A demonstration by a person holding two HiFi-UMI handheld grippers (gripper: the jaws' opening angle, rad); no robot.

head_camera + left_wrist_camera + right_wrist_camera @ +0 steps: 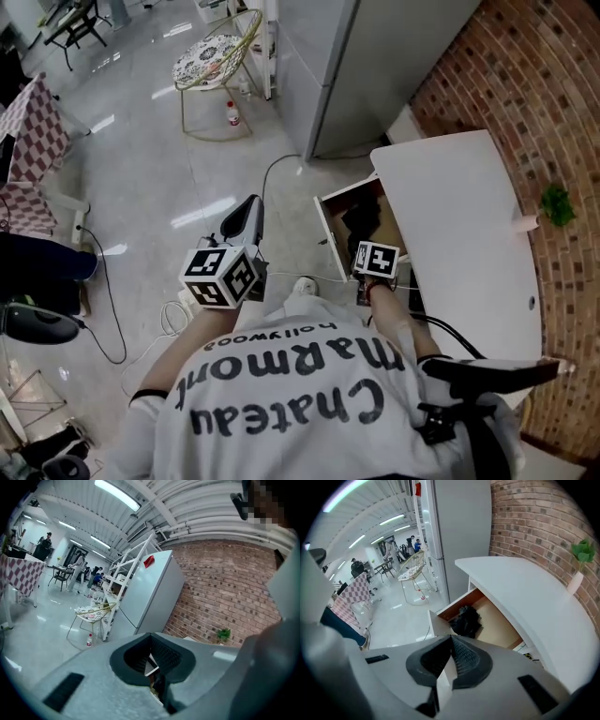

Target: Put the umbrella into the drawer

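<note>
The black folded umbrella (361, 220) lies inside the open wooden drawer (328, 230) of a white cabinet. In the right gripper view the umbrella (466, 619) rests at the drawer's (438, 623) far end. My right gripper (451, 639) hangs above the drawer, pointing down at it, shut with nothing between its pads. Its marker cube (375, 260) shows over the drawer in the head view. My left gripper (251, 208) is held left of the drawer above the floor. In its own view the left gripper (151, 635) is shut and empty.
The white cabinet top (459, 225) runs along a brick wall, with a small plant (556, 203) in a vase. A tall grey fridge (375, 66) stands beyond the drawer. A wire chair (211, 61) and a bottle (232, 112) sit on the glossy floor, and cables trail by my feet.
</note>
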